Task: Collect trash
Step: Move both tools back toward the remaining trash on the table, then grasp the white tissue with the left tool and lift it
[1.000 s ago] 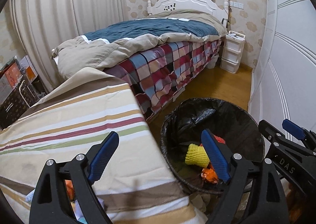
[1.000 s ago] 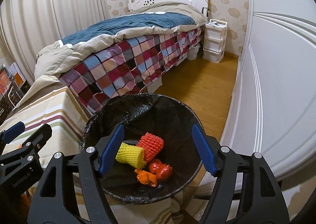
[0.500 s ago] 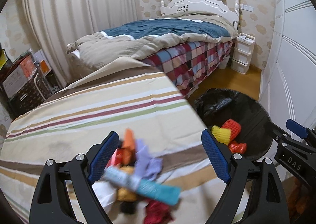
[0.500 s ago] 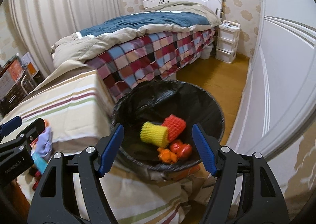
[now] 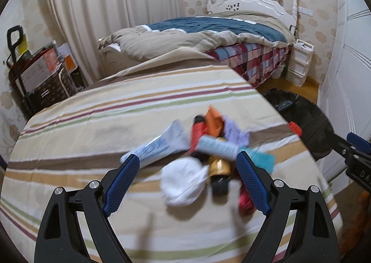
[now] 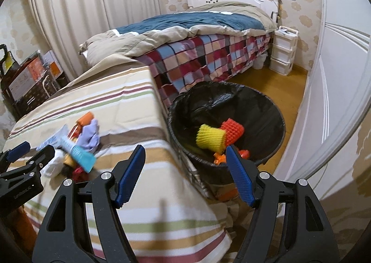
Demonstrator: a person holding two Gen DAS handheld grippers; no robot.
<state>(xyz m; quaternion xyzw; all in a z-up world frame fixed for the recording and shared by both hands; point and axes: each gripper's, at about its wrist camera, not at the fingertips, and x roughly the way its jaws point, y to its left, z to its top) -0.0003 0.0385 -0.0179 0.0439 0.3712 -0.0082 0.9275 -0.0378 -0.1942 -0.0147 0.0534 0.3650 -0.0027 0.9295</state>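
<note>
A: Left wrist view: left gripper (image 5: 186, 184) with jaws spread wide, nothing clamped. It hangs above the trash pile (image 5: 204, 151) on the striped tabletop (image 5: 92, 133).

B: Pile contents?

A: White-and-blue tube (image 5: 157, 147), crumpled white wad (image 5: 183, 181), gold-and-black bottle (image 5: 220, 170), red tube (image 5: 198, 132), orange wrapper (image 5: 214, 121), lilac scrap (image 5: 234, 133), teal-ended tube (image 5: 220, 147). All blurred, touching or overlapping. The wad and the bottle show between the blue pads, not pinched.

B: Right wrist view?

A: Right gripper (image 6: 185, 177) also parted, holding nothing, over the table's right edge. Trash bin (image 6: 273, 112) with black liner stands on the floor just right of the table. Inside it: yellow foam net (image 6: 209, 136) against a red foam net (image 6: 233, 129), small orange-red bits (image 6: 220, 158) near them.

B: Surroundings?

A: Bed (image 6: 204, 38) far behind the table, white drawer unit (image 6: 284, 50) far right.
</note>
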